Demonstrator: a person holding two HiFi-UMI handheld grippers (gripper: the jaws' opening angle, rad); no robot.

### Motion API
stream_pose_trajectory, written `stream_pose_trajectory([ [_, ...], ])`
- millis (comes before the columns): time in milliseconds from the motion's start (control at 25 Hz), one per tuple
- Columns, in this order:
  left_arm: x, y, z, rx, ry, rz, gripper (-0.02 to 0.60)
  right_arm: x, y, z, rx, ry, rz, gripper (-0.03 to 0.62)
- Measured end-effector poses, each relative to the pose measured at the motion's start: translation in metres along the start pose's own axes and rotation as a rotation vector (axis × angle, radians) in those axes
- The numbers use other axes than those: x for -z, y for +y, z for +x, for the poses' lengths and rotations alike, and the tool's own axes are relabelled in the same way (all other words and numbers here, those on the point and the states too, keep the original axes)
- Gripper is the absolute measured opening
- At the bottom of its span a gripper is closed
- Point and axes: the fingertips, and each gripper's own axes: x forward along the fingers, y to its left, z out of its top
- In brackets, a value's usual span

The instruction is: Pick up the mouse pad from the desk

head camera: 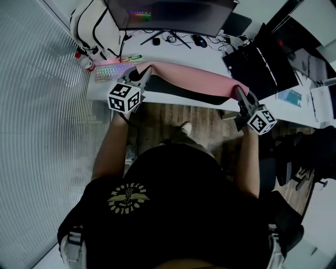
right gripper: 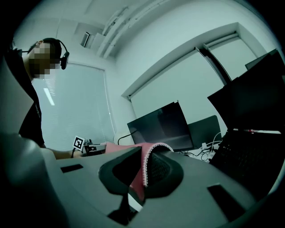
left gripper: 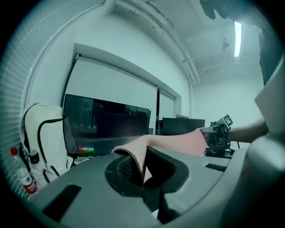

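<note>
Black shirt (head camera: pixel 178 210) fills the bottom; left gripper (head camera: pixel 144 74) pinches one end of the pink mouse pad (head camera: pixel 193 80); right gripper (head camera: pixel 239 92) pinches the other end, above the desk (head camera: pixel 176 52).

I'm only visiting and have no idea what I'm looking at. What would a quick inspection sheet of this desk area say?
Surface: white desk, crowded along the back.
Job's things: pink mouse pad, held up over the desk's front edge, stretched between the two grippers.
Clutter: lit keyboard, mouse, monitor, open laptop, bottle with a red cap.
Grippers: left gripper and right gripper, the jaws of each shut on one end of the mouse pad.
Cables: loose tangle by the monitor's stand; more near the laptop.
Surroundings: white backpack, blinds at the left, wooden floor below.
</note>
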Motion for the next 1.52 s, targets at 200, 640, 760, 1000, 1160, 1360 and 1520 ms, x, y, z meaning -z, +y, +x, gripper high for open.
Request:
stream_pose_trajectory([
  [200,-0.043,-0.008,-0.016,-0.003,-0.060,0.024,0.021,-0.043,0.024,-0.011,-0.028,-0.072,-0.027,0.020],
  [640,-0.124,-0.008,-0.044,-0.020,-0.166,0.067,0.021,-0.123,0.066,-0.014,-0.074,-0.172,-0.148,0.020],
  [760,-0.141,-0.007,-0.051,-0.032,-0.184,0.080,0.021,-0.138,0.075,-0.011,-0.090,-0.184,-0.184,0.020],
  [1000,-0.166,-0.010,-0.064,-0.042,-0.224,0.089,0.023,-0.157,0.090,-0.012,-0.120,-0.218,-0.214,0.020],
  [1160,-0.175,-0.009,-0.071,-0.041,-0.247,0.098,0.022,-0.165,0.097,-0.014,-0.118,-0.232,-0.219,0.020],
  [1360,-0.178,-0.010,-0.075,-0.035,-0.261,0.092,0.023,-0.168,0.102,-0.016,-0.120,-0.237,-0.225,0.020],
  [1520,-0.176,-0.010,-0.074,-0.029,-0.257,0.085,0.023,-0.167,0.102,-0.016,-0.116,-0.231,-0.225,0.020],
])
